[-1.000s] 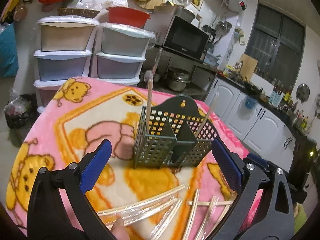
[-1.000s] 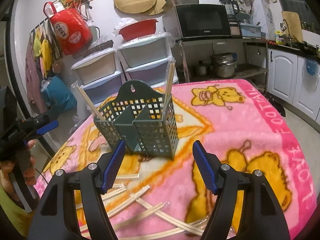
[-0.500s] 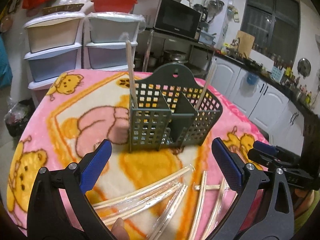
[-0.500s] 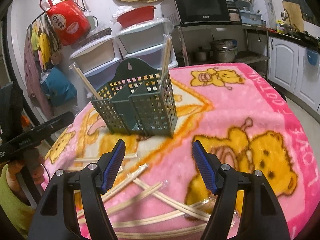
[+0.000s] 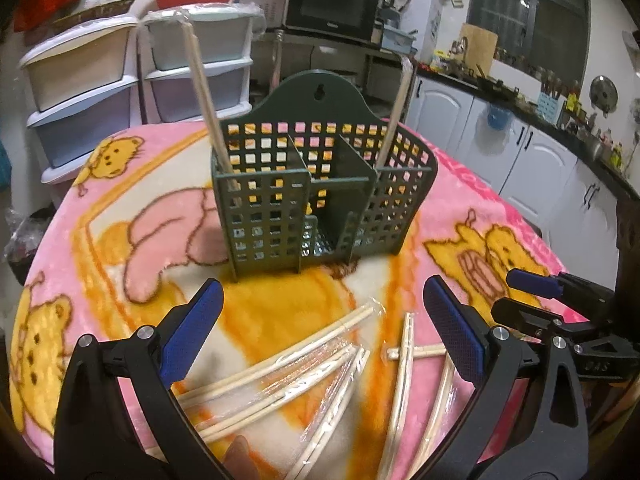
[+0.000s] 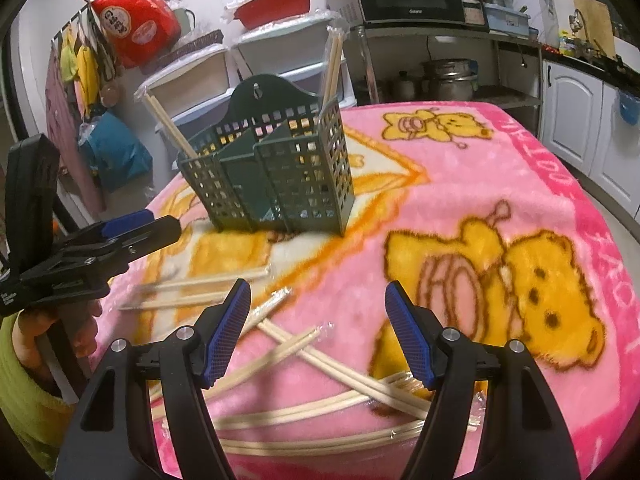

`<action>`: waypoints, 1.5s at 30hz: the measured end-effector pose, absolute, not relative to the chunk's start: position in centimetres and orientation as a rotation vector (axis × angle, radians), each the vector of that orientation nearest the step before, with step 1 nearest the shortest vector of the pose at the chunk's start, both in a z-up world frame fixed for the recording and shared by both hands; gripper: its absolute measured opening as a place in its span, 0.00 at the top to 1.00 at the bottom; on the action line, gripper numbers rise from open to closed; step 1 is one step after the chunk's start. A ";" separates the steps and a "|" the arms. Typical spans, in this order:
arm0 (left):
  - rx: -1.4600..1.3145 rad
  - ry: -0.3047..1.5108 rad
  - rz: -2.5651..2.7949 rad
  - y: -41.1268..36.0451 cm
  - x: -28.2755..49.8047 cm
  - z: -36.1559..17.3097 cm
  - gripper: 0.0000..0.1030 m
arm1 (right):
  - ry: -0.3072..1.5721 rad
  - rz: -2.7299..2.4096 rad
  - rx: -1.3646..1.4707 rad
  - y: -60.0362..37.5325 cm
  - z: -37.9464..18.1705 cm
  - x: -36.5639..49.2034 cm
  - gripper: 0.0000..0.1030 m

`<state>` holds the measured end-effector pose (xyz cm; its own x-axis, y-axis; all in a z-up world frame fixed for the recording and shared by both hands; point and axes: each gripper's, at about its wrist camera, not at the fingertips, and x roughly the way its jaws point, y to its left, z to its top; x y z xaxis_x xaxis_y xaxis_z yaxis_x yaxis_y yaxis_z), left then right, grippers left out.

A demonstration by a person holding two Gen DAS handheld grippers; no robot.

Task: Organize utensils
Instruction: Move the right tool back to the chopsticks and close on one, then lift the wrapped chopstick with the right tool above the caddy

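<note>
A dark green slotted utensil holder (image 5: 320,196) (image 6: 276,176) stands upright on the pink blanket, with one wrapped chopstick pair (image 5: 206,108) (image 6: 170,126) in its left compartment and another (image 5: 396,116) (image 6: 332,66) in its right. Several wrapped chopstick pairs (image 5: 288,368) (image 6: 304,364) lie loose on the blanket in front of it. My left gripper (image 5: 320,336) hovers open above the loose pairs, nothing between its blue pads. My right gripper (image 6: 318,332) is open too, over crossed chopsticks. Each gripper shows in the other's view, the right (image 5: 560,308) and the left (image 6: 92,248).
The pink cartoon-bear blanket (image 6: 500,208) covers a round table. Behind it stand stacked plastic drawer units (image 5: 92,92), a microwave (image 5: 332,4) on a metal shelf with pots, and white kitchen cabinets (image 5: 532,168) to the right. A hand in a green sleeve (image 6: 28,372) holds the left gripper.
Both grippers have sunk toward the blanket and the loose chopsticks. The left one also rolled and shifted, so the holder now sits centred. Both stayed open.
</note>
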<state>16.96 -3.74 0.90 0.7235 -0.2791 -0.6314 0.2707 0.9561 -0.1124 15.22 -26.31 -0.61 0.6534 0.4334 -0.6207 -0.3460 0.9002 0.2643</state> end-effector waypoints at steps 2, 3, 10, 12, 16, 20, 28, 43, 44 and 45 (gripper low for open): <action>0.011 0.712 -0.306 -4.0 17.1 0.6 0.10 | 0.755 0.457 0.133 -26.3 -1.0 15.3 0.35; 0.024 0.720 -0.308 -4.2 17.3 0.5 0.11 | 0.767 0.462 0.139 -26.3 -1.3 15.4 0.35; 0.098 0.814 -0.351 -5.3 18.8 -1.2 0.33 | 0.836 0.509 0.176 -26.0 -2.6 15.9 0.40; 0.112 0.841 -0.366 -5.6 19.3 -1.7 0.39 | 0.856 0.517 0.185 -25.9 -3.0 16.2 0.43; 0.156 0.872 -0.391 -6.5 19.8 -2.3 0.43 | 0.895 0.519 0.199 -25.9 -3.7 16.7 0.47; 0.181 0.897 -0.417 -7.2 20.3 -2.7 0.43 | 0.926 0.514 0.207 -25.8 -4.4 17.2 0.50; 0.230 0.952 -0.416 -8.0 21.4 -4.2 0.49 | 0.948 0.507 0.200 -25.3 -5.0 17.8 0.63; 0.270 0.970 -0.463 -10.4 22.6 -5.4 0.74 | 0.889 0.491 0.234 -25.9 -4.1 17.7 0.93; 0.270 0.971 -0.463 -10.4 22.6 -5.4 0.76 | 0.879 0.490 0.235 -26.0 -3.9 17.7 0.93; 0.272 0.971 -0.462 -10.5 22.7 -5.4 0.79 | 0.872 0.490 0.235 -26.1 -3.7 17.6 0.93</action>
